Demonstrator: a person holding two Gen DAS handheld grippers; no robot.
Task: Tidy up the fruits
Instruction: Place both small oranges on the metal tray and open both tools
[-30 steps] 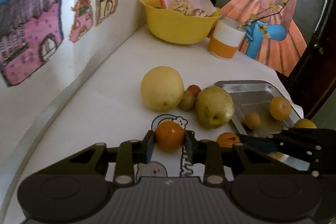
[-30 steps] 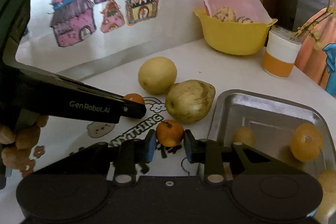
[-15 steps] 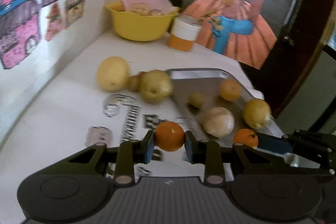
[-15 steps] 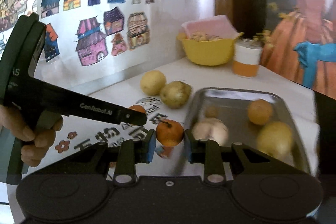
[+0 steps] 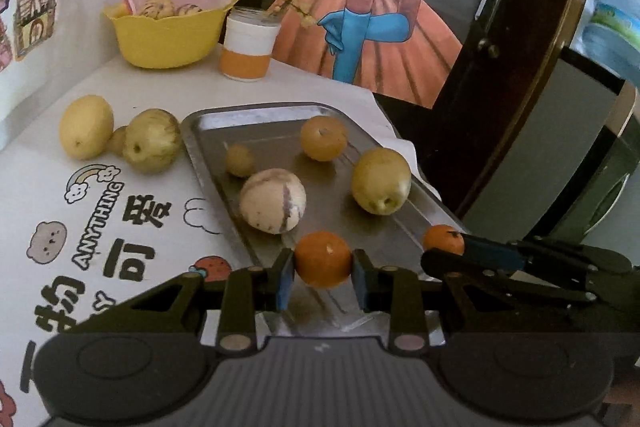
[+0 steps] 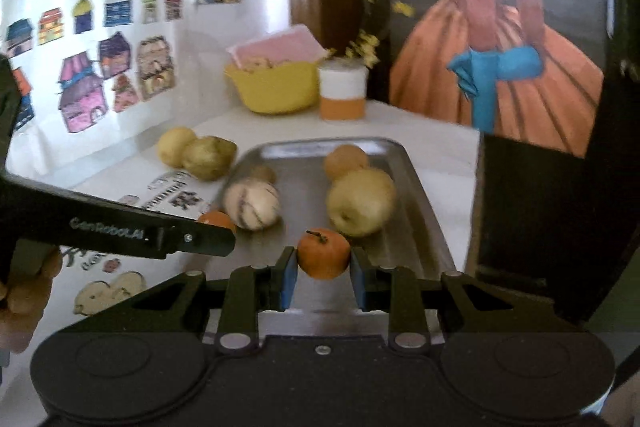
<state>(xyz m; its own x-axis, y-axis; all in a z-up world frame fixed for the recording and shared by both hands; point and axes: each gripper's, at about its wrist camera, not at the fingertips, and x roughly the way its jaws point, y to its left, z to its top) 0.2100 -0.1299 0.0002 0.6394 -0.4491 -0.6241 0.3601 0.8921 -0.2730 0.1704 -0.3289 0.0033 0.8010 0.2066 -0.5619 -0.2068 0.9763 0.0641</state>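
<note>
Left gripper (image 5: 323, 267) is clenched on an orange (image 5: 323, 263) at lower centre, over the near end of the metal tray (image 5: 208, 131). Right gripper (image 6: 323, 269) grips a second, stemmed orange (image 6: 323, 253) above the same tray (four fruits lie inside). Two pale fruits rest on the bench (image 5: 168, 87), upper left.

both grippers have left the tabletop and come in over the near end of the metal tray (image 5: 208, 131). the left gripper (image 5: 323, 277) carried its orange (image 5: 323, 264) there, off the printed cloth; the right gripper (image 6: 323, 278) brought its stemmed orange (image 6: 323, 254) alongside, just right of the left.
</note>
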